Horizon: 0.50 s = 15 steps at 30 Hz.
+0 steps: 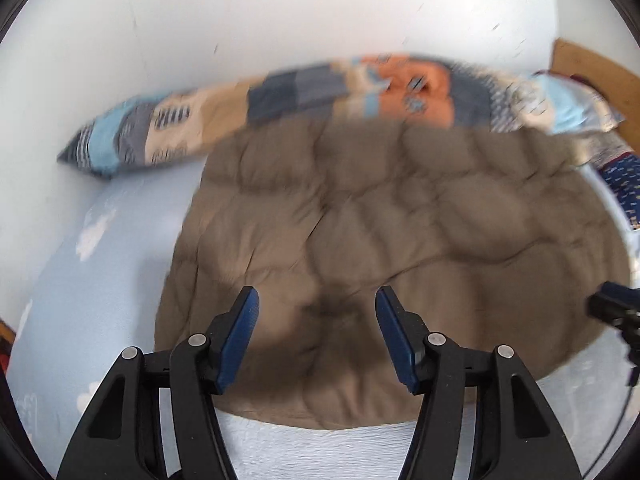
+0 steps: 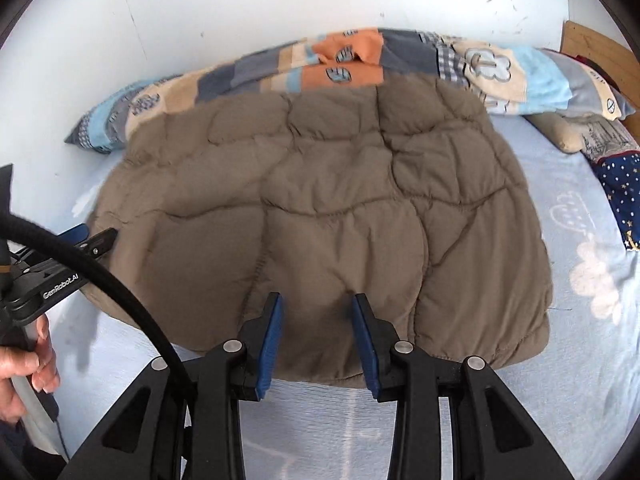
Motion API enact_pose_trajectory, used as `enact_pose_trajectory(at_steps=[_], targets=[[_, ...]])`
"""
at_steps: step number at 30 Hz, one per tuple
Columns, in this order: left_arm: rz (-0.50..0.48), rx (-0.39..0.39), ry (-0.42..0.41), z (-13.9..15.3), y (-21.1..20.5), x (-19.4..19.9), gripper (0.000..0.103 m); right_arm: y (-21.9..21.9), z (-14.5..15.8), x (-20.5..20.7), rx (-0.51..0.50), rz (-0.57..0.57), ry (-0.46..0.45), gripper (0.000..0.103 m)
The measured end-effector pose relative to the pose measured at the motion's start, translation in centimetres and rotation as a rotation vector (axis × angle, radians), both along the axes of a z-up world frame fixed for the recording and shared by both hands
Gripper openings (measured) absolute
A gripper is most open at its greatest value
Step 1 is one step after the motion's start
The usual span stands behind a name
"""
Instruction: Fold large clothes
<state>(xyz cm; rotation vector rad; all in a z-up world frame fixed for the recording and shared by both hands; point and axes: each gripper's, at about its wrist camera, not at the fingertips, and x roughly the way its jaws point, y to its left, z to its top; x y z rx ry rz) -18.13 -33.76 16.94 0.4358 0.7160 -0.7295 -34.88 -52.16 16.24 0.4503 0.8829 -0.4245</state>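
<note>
right, we're looking down at a brown quilted garment (image 2: pixel 320 208), big and puffy, lying flat on a pale blue bedsheet (image 2: pixel 580 360) with white cloud prints. it fills the middle of the bed, its near hem running just ahead of both tools, its far edge tucked against a patchwork blanket (image 2: pixel 360 60) in blue, beige and orange that is bunched along the white wall (image 2: pixel 240 0).

right gripper (image 2: pixel 316 312) hangs over the near hem, blue pads (image 2: pixel 272 340) parted a modest way, nothing between them but air, the brown fabric showing beneath the gap. no pinch there.

left gripper (image 1: pixel 316 304) is spread wider, its blue pads (image 1: pixel 240 336) well apart, also poised above the garment's near portion with nothing caught between them. that view is smeared with blur, so fine stitching is hard to read.

from the right wrist view, the left gripper also shows at the left edge, its tip just beside the garment's left side; whether it touches the cloth i cannot tell. a hand (image 2: pixel 24 368) wraps its handle, and a black cable (image 2: pixel 100 280) arcs across in front.

over on the right, a starry navy fabric (image 2: pixel 624 196) and a beige printed pillow (image 2: pixel 588 132) sit near a wooden headboard (image 2: pixel 592 44).
</note>
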Motion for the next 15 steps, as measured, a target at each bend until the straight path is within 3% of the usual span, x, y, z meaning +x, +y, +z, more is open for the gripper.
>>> enact_pose_trajectory(at_steps=[5, 13, 15], targets=[[-0.052, -0.019, 0.003, 0.7, -0.2, -0.9, 0.060, 0.1, 1.7, -0.9, -0.046, -0.028, -0.062, 0.038], [0.109, 0.045, 0.079, -2.3, 2.1, 5.1, 0.060, -4.2, 1.6, -3.2, -0.007, -0.157, -0.098, 0.038], [0.126, 0.067, 0.148, -3.9, 2.4, 6.3, 0.060, -5.0, 0.4, -3.1, 0.022, -0.173, -0.073, 0.038]])
